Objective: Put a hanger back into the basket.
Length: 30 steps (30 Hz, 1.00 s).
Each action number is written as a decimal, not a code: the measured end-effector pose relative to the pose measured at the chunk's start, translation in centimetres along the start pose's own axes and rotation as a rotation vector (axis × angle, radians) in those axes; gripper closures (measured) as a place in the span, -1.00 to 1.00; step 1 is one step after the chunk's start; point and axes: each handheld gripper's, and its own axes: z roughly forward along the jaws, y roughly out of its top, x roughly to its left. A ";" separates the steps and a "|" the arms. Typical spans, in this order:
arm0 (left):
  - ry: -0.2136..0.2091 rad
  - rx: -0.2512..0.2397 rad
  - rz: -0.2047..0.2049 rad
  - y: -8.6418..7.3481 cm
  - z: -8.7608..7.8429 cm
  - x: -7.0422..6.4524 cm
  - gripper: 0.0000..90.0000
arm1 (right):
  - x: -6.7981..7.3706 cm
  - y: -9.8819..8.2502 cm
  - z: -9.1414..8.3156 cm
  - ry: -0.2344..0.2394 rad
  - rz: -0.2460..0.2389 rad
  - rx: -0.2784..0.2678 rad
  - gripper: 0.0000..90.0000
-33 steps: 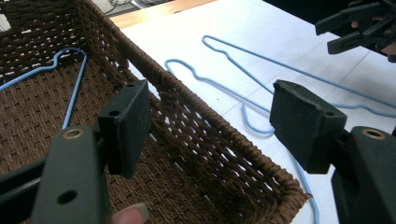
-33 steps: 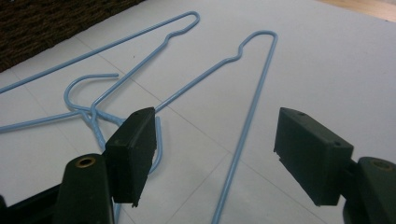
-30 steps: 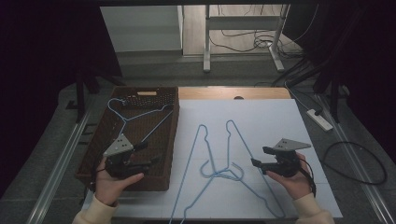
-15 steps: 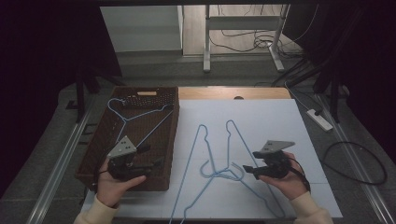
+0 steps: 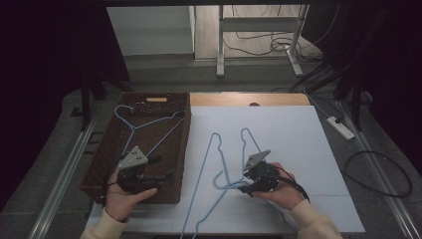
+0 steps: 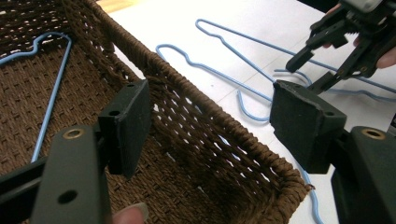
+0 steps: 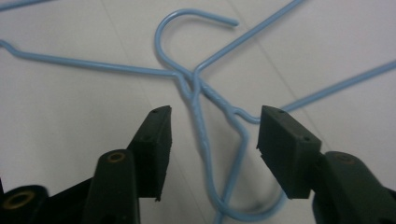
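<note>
1. Two light-blue wire hangers point(image 5: 226, 169) lie flat on the white table sheet point(image 5: 298, 134), to the right of the brown woven basket point(image 5: 112, 164). A third blue hanger point(image 5: 144, 127) already rests inside that basket.
2. The two hangers overlap where their necks cross point(image 7: 194, 86), and their hooks curl close together on the near side, just in front of the right gripper point(image 5: 247, 188).
3. The right gripper point(image 7: 212, 140) points straight at that crossing. Its jaws have just been closing but remain apart, with the twisted neck wires lying between the pads and neither pad pressing on them yet.
4. From the crossing, each hanger's long sides run away from the person toward the far end of the table, so the necks are the nearest parts to grasp.
5. The left gripper point(image 5: 164, 176) hovers over the basket's near right corner with its jaws wide apart and nothing in them point(image 6: 210, 130).
6. The right hand is clearly the nearer one; the basket lies off to its left, so a lifted hanger would likely travel that way.
</note>
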 end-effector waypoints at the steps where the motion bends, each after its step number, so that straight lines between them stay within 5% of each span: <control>1: -0.002 0.002 0.003 0.0 0.1 -0.1 -0.33 | 0.2 0.3 0.5 0.008 -0.008 0.033 0.09; 19: -0.003 0.016 0.010 -0.1 0.4 -0.2 -0.32 | 0.9 0.8 2.2 0.010 -0.033 0.156 0.37; 26: -0.009 0.018 0.018 0.0 0.6 -0.6 -0.32 | 0.6 1.5 2.5 -0.004 0.001 0.183 0.78; 30: -0.011 0.014 0.023 0.1 0.6 -0.9 -0.31 | 1.0 2.0 2.6 -0.014 -0.046 0.214 0.87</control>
